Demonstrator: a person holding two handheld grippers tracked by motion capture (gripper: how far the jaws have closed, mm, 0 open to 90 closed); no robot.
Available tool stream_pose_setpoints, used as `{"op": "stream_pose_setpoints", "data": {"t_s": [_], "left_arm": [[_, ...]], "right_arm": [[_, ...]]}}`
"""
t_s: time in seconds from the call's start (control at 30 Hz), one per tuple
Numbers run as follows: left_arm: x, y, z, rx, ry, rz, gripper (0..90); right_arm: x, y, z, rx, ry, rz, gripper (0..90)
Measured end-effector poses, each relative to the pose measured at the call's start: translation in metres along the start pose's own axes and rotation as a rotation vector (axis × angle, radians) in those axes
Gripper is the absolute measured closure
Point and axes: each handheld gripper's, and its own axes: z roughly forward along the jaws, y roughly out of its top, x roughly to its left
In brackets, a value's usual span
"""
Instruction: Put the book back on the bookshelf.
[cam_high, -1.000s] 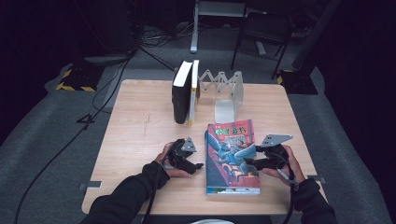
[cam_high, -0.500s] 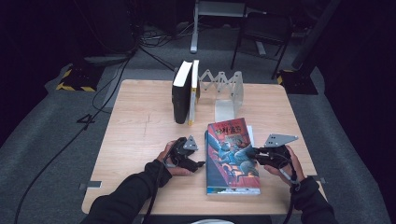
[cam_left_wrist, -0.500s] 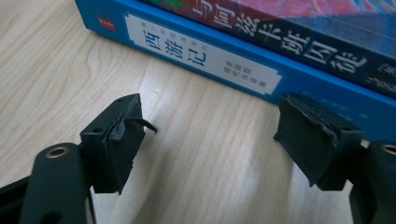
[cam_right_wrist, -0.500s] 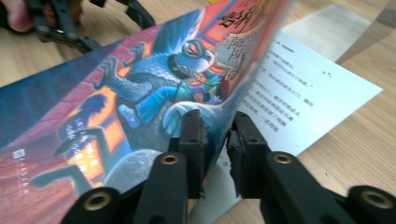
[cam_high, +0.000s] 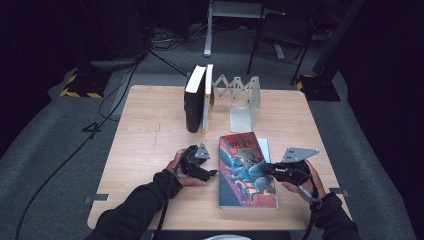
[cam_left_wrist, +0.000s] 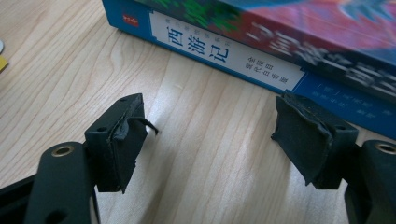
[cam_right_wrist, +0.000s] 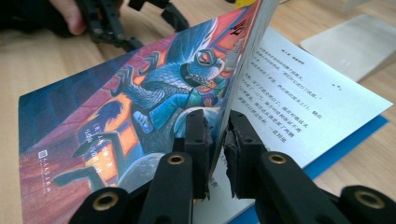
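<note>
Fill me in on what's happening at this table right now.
A person works on a colourful book lying flat on the wooden table, with a claw in each hand. The right claw has just been closing and now pinches the book's front cover at its open edge, lifted off the first printed page. The left claw waits open beside the spine, touching nothing. Two more books stand upright further back.

- A book (cam_high: 247, 172) lies flat on the table (cam_high: 150, 145), between both grippers.
- Two upright books (cam_high: 198, 105) stand behind it.
- A folding rack (cam_high: 240, 97), probably a bookend, stands to their right.
</note>
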Motion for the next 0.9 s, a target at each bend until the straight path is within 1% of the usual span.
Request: {"op": "stream_pose_setpoints", "data": {"t_s": [0.07, 0.1, 0.13, 0.2, 0.27, 0.3, 0.33, 0.37, 0.4, 0.47, 0.53, 0.57, 0.63, 0.67, 0.73, 0.87, 0.9], "left_arm": [[0.0, -0.001, 0.0, -0.002, -0.001, -0.002, 25.5], [0.0, -0.001, 0.0, -0.002, -0.001, -0.002, 25.5], [0.0, 0.0, 0.0, -0.002, 0.001, 0.001, 25.5], [0.0, 0.0, -0.001, 0.001, 0.0, 0.004, 25.5], [0.0, 0.0, 0.0, 0.0, -0.003, 0.009, 25.5], [-0.001, 0.0, 0.0, 0.001, -0.004, 0.009, 25.4], [-0.001, 0.0, 0.0, 0.0, -0.004, 0.013, 25.4], [-0.001, 0.0, 0.0, -0.001, -0.001, 0.016, 25.4], [-0.001, 0.0, 0.0, -0.002, -0.002, 0.015, 25.4], [-0.002, 0.001, 0.001, -0.006, -0.005, 0.02, 25.5], [-0.002, 0.001, 0.001, -0.006, -0.008, 0.019, 25.8], [-0.002, 0.001, 0.002, -0.006, -0.009, 0.019, 25.9], [-0.001, 0.002, 0.001, -0.017, -0.008, 0.014, 26.5], [-0.001, 0.002, 0.001, -0.015, -0.01, 0.004, 26.8], [0.001, 0.002, 0.002, -0.021, -0.015, 0.002, 27.0], [0.006, 0.005, 0.005, -0.014, -0.011, -0.01, 29.2], [0.008, 0.006, 0.006, -0.012, -0.002, -0.01, 29.5]], "right_arm": [[0.004, 0.0, 0.0, 0.007, 0.011, -0.005, 77.0], [0.004, 0.0, 0.0, 0.007, 0.011, -0.005, 77.0], [0.006, 0.0, 0.001, 0.014, 0.012, -0.004, 72.0], [0.006, -0.001, 0.002, 0.05, -0.008, 0.0, 56.5], [0.002, -0.003, 0.004, 0.082, -0.026, 0.028, 49.0], [0.001, -0.004, 0.005, 0.092, -0.032, 0.031, 44.8], [0.001, -0.004, 0.007, 0.113, -0.058, 0.025, 39.7], [0.0, -0.004, 0.009, 0.13, -0.081, 0.027, 36.5], [-0.002, -0.005, 0.01, 0.137, -0.076, 0.051, 35.8], [-0.004, -0.006, 0.011, 0.146, -0.068, 0.073, 33.6], [-0.008, -0.007, 0.013, 0.151, -0.051, 0.098, 28.9], [-0.01, -0.007, 0.015, 0.154, -0.041, 0.109, 27.1], [-0.016, -0.008, 0.019, 0.155, 0.0, 0.145, 23.4], [-0.019, -0.008, 0.021, 0.16, 0.014, 0.163, 21.7], [-0.022, -0.008, 0.022, 0.163, 0.032, 0.166, 21.6], [-0.02, -0.004, 0.024, 0.174, 0.019, 0.132, 23.7], [-0.019, -0.003, 0.023, 0.175, 0.021, 0.128, 25.1]]}}
